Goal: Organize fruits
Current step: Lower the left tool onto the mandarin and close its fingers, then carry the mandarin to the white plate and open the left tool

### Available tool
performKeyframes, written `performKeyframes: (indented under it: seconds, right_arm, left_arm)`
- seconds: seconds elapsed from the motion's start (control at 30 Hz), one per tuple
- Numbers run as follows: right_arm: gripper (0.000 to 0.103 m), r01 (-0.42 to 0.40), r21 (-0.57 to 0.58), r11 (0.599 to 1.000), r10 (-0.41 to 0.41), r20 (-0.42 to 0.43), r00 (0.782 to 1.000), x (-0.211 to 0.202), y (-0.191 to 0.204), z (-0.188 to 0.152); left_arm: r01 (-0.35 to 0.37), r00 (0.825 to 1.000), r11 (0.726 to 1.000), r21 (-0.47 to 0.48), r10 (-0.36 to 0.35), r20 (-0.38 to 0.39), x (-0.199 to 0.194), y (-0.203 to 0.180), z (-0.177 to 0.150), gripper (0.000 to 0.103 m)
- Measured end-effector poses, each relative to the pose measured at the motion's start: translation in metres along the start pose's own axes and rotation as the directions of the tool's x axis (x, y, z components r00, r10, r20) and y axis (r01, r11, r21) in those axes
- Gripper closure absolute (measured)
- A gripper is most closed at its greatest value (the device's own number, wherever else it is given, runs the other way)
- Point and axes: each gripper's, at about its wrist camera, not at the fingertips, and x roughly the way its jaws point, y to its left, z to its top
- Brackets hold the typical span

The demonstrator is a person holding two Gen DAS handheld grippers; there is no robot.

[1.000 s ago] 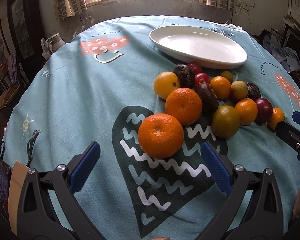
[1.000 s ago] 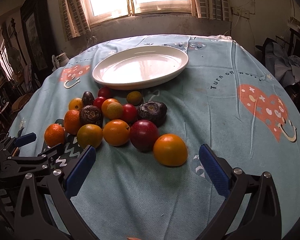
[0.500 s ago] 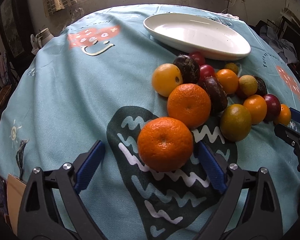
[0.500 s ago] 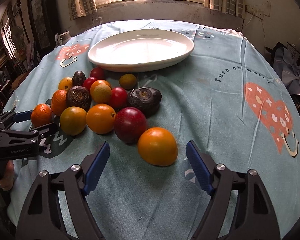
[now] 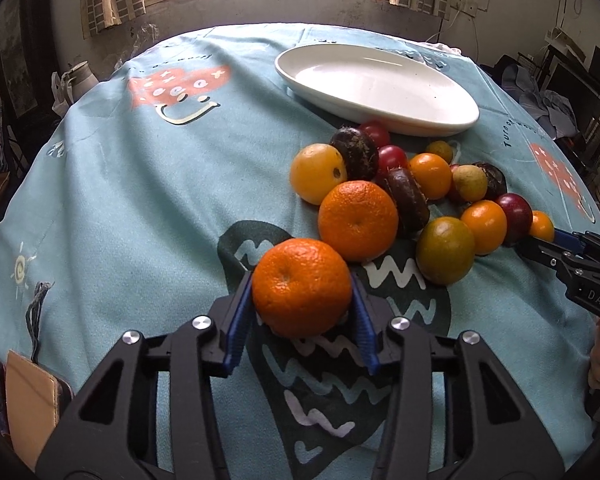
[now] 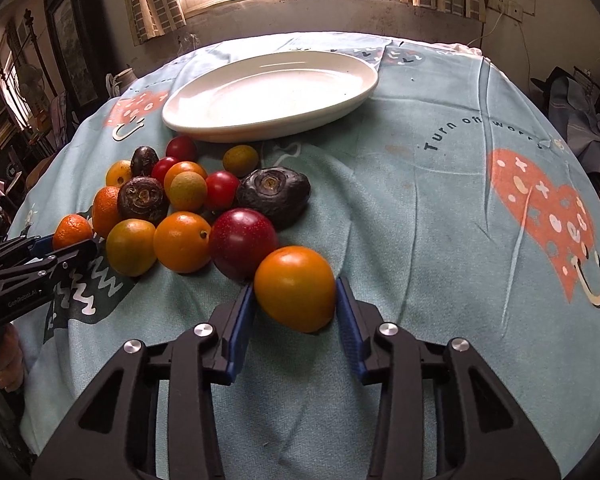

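My left claw [image 5: 302, 312] is closing on the mandarin [image 5: 302, 286], my right claw [image 6: 296, 308] on the smooth orange fruit [image 6: 295, 288]; both fruits sit on the counter between blue pads. Round skin may slip out and roll into the pile [image 6: 180, 208]. The white plate [image 6: 272, 96] behind is free.

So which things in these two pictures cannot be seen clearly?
- Left wrist view: the underside of the mandarin, hidden by its own bulk.
- Left wrist view: the text on the tablecloth, cut off behind the plate.
- Right wrist view: the left gripper, cut off at the left edge.
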Motion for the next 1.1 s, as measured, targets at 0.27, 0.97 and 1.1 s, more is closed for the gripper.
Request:
performKeyframes:
  seconds: [0.27,0.97,1.1]
  right_arm:
    - [0.063,-0.021,0.024,1.000,0.021,0.003,1.000,0.000,-0.007,0.002]
    - [0.064,-0.083,0.172,0.982,0.068,0.091,0.994,0.047,-0.033,0.128]
    - [0.064,-0.087,0.142,0.986,0.072,0.106,0.992,0.053,-0.031,0.134]
  left_arm:
    - [-0.001,1.000,1.000,-0.030,0.002,0.027,-0.013,0.002,0.005,0.058]
    - [0.049,0.999,0.999,0.014,-0.049,0.021,0.056,-0.053,0.144,0.057]
    - [0.058,0.998,0.998,0.012,-0.058,0.016,0.071,-0.051,0.144,0.056]
